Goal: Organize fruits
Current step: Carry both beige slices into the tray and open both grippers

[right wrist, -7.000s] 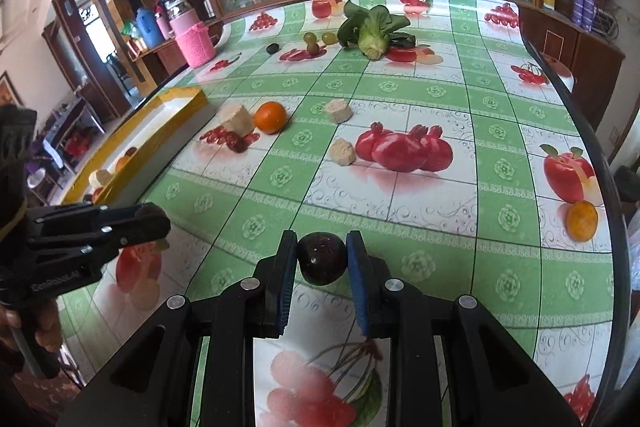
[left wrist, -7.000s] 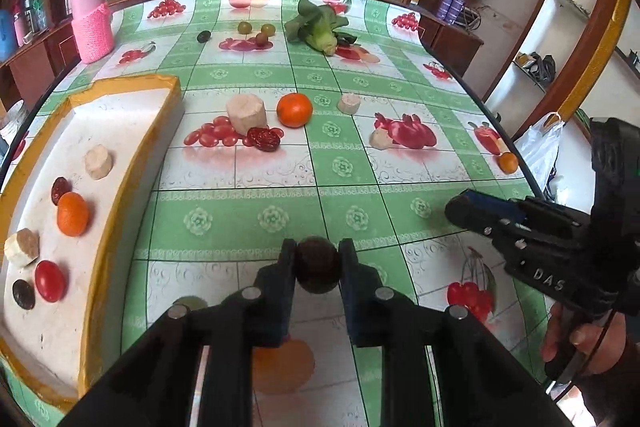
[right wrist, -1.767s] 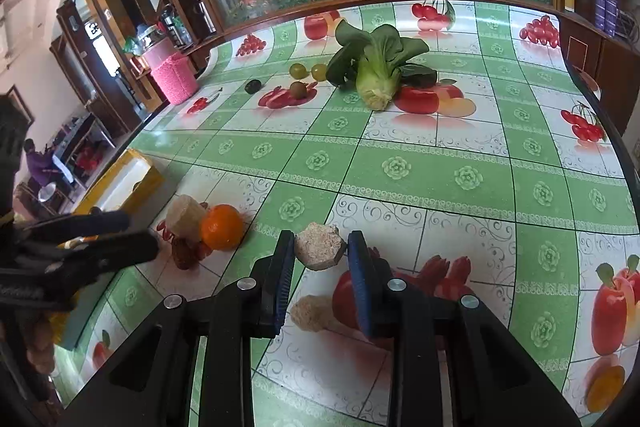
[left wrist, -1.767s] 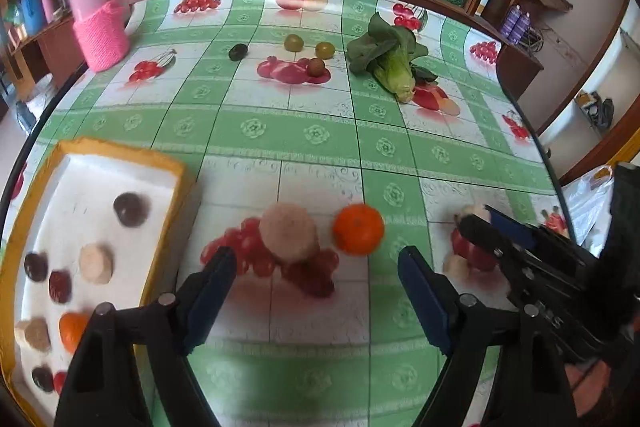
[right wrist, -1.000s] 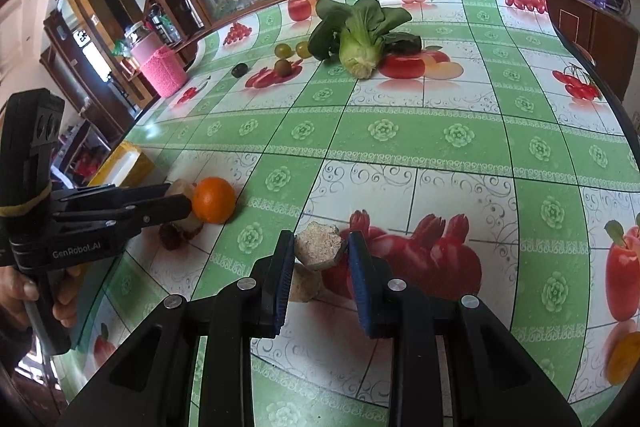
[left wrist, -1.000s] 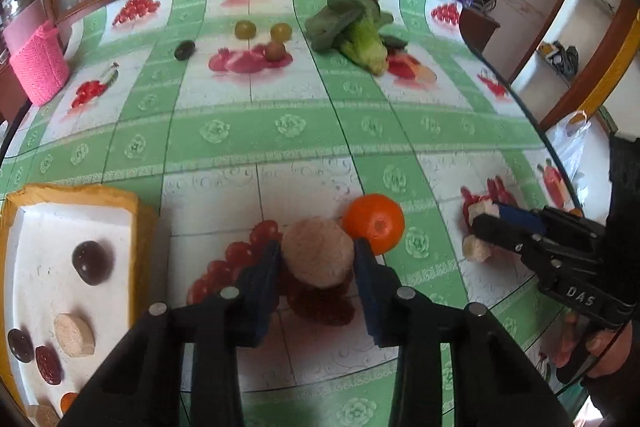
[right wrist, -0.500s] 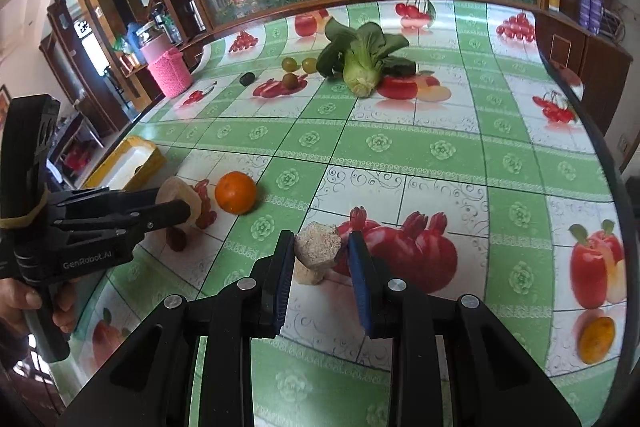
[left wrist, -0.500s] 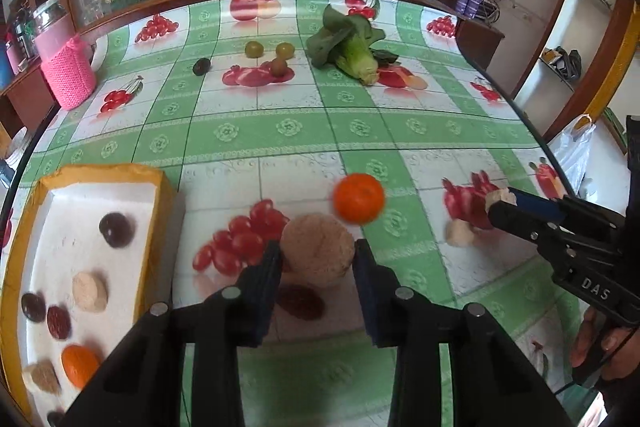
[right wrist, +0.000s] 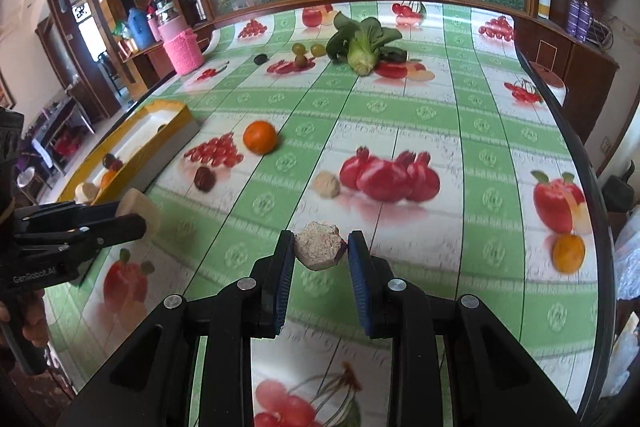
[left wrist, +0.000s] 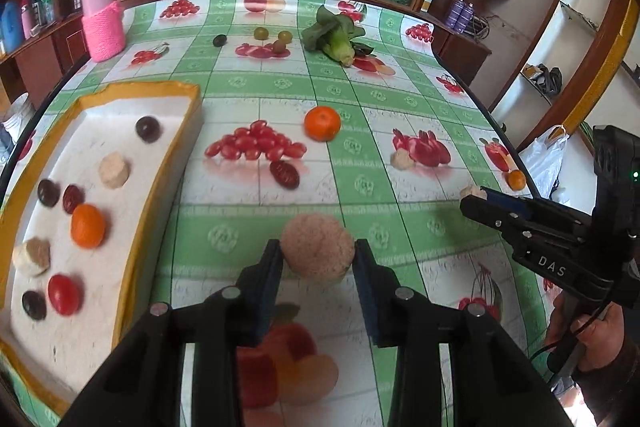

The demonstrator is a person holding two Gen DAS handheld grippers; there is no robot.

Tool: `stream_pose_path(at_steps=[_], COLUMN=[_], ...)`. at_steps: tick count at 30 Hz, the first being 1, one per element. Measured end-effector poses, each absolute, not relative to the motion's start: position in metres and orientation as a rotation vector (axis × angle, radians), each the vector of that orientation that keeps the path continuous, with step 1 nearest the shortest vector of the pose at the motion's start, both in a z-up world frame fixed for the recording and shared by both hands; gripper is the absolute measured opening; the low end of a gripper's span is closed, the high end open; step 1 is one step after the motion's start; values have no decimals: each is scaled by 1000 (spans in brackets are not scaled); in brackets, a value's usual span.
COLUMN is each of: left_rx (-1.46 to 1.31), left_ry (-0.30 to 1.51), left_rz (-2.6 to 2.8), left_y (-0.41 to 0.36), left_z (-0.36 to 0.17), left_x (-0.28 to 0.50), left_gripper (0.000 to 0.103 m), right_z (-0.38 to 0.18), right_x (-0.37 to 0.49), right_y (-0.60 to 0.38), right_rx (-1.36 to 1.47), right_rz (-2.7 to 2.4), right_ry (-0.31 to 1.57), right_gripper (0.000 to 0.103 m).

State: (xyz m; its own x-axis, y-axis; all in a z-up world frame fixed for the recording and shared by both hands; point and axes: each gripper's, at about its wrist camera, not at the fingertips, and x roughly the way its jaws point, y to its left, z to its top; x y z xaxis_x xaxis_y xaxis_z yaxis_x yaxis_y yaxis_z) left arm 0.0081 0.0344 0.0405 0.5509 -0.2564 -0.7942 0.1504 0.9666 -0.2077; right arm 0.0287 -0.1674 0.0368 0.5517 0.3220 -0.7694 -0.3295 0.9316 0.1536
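Observation:
My left gripper [left wrist: 318,257] is shut on a round beige cake-like piece [left wrist: 317,251], held above the tablecloth. My right gripper [right wrist: 321,247] is shut on a smaller, rough beige chunk [right wrist: 320,245], also off the table. A yellow-rimmed white tray [left wrist: 120,131] at the left holds several fruits and beige pieces. Loose on the cloth lie an orange [left wrist: 322,123], a dark red date [left wrist: 284,174] and a small beige chunk [left wrist: 399,159]. The right gripper [left wrist: 480,198] appears at the right edge of the left wrist view; the left gripper [right wrist: 136,213] shows at the left of the right wrist view.
A bok choy [left wrist: 336,37], three grapes [left wrist: 261,33] and a dark olive-like fruit [left wrist: 219,40] lie at the far side. A pink jar [left wrist: 102,27] stands at the far left. A small orange [right wrist: 568,253] sits near the table's right edge [right wrist: 600,227].
Both grippers have pulled back toward the near side and risen a little with their pieces. The orange, the date and the small chunk now lie farther ahead, and more of the tray shows.

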Motion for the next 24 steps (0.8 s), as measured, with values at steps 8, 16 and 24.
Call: stream_pose_path(at_steps=[8, 16, 24], left_rx=[-146, -187, -236], left_ry=[937, 911, 884], left_rz=[-222, -169, -42], left_y=[60, 102, 171], left_z=[47, 55, 58], left_x=[-19, -35, -53], left_gripper=[39, 39, 39], right_z=[32, 47, 67], right_x=[13, 9, 18], right_y=[-141, -85, -27], right_rx=[9, -29, -47], right_rz=[416, 510, 613], right_ry=[940, 914, 881], right_gripper=[27, 27, 27])
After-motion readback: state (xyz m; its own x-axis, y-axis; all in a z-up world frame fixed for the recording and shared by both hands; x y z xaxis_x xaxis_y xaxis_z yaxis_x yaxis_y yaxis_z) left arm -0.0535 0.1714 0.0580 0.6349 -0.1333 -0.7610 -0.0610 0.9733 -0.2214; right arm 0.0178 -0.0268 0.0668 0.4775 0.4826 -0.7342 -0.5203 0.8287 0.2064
